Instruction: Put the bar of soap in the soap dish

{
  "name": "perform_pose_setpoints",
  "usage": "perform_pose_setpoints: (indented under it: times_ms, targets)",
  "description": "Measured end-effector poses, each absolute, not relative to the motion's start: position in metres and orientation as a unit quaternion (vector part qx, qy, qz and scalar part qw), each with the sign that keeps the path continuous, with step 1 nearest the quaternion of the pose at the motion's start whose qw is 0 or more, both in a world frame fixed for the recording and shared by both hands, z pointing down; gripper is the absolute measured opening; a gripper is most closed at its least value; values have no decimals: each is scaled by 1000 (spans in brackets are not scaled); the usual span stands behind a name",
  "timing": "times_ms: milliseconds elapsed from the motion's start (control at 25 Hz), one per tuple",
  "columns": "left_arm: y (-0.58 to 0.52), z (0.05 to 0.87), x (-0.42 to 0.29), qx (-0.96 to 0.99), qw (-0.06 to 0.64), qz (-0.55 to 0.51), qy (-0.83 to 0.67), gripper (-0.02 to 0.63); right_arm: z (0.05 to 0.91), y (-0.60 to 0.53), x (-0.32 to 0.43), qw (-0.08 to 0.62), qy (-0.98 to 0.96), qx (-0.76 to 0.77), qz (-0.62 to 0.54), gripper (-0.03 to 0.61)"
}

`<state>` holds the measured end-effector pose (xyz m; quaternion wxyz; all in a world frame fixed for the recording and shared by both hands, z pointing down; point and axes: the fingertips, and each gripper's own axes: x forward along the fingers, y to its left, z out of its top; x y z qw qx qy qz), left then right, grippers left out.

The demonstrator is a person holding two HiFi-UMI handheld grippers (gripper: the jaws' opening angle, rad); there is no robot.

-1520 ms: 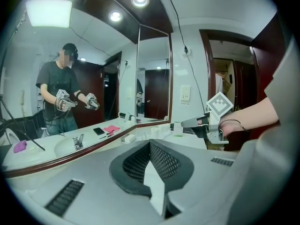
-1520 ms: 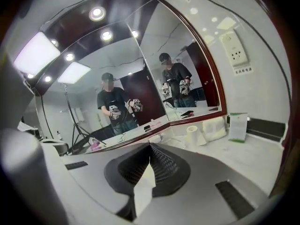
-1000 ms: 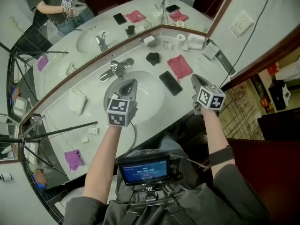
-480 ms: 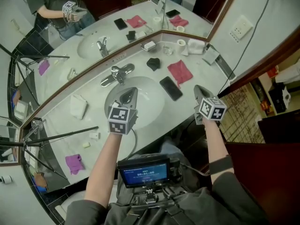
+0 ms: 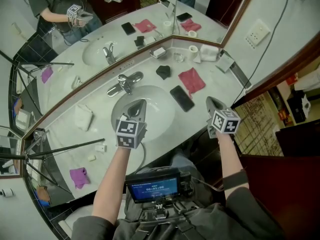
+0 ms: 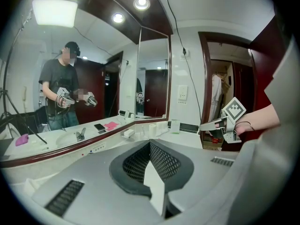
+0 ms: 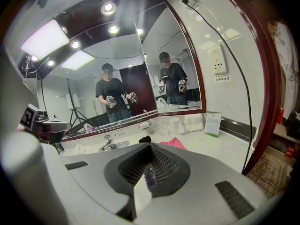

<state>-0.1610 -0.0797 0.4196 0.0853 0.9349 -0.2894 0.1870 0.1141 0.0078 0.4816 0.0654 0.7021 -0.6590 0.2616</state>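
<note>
Vanity counter | white bar well left of left gripper (jaws together)

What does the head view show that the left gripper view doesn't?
Head view only: the sink basin itself and the screen at the person's chest. Left gripper view only: ceiling lamps reflected in the mirror, and a close look along the left gripper, jaws shut on nothing. Both: the right gripper, the mirror, the white paper roll.

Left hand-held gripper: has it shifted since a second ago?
No. The left hand-held gripper still hangs over the white oval basin, in front of the chrome faucet.
</note>
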Motion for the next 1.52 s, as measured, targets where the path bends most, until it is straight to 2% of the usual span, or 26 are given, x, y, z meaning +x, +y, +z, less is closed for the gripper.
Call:
perform_pose_setpoints:
  times_ms: [520, 840, 960, 1000, 1200, 1520]
  targets:
    - [-96, 438, -151, 926, 107, 199, -304, 0, 498, -15, 103, 179, -712, 644, 217, 17]
    - [-108, 454, -125, 921, 118, 209, -307, 0, 512, -48, 117, 219, -732, 616, 191, 17]
    - [-114, 458, -117, 918, 121, 213, -313, 0, 516, -66, 125, 268, -732, 608, 153, 20]
    - [-115, 459, -115, 917, 122, 214, -314, 0, 515, -74, 124, 290, -735, 597, 137, 29]
    - [-117, 467, -106, 916, 124, 218, -314, 0, 506, -121, 123, 404, -764, 502, 18, 168]
    - [-119, 484, -101, 910, 147, 211, -326, 0, 501, -201, 126, 497, -766, 396, -94, 253]
